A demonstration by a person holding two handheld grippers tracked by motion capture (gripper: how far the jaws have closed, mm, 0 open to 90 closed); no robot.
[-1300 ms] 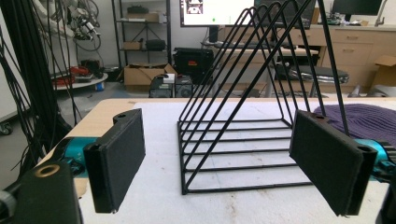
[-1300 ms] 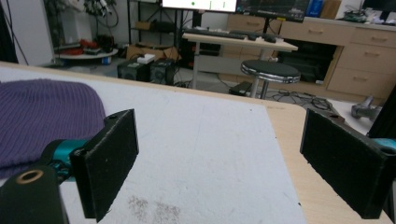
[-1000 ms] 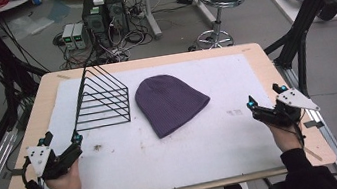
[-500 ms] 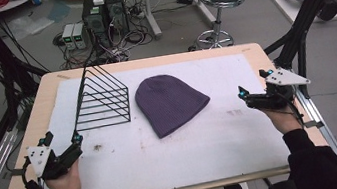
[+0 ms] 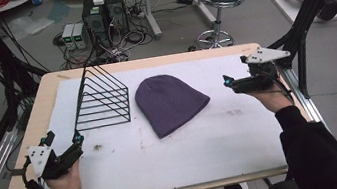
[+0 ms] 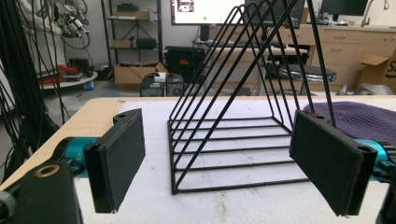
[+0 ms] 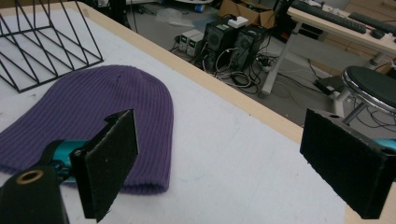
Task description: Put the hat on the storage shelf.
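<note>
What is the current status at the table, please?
Left gripper open, low by the table's near left corner. Right gripper open, raised right of the purple beanie. Beanie flat, untouched. Wire rack beside it, apart; path clear.

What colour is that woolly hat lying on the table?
The hat is purple, with a ribbed knit; the right gripper view shows it best.

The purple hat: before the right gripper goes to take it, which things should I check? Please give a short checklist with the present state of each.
1. Right gripper open: ok, jaws stand wide apart.
2. Right gripper empty: ok.
3. Purple hat lies flat on the white mat: ok.
4. Hat apart from the wire rack: ok, a small gap shows.
5. Way between right gripper and hat free: ok.
6. Left gripper away from the hat: ok, open near the rack.
</note>
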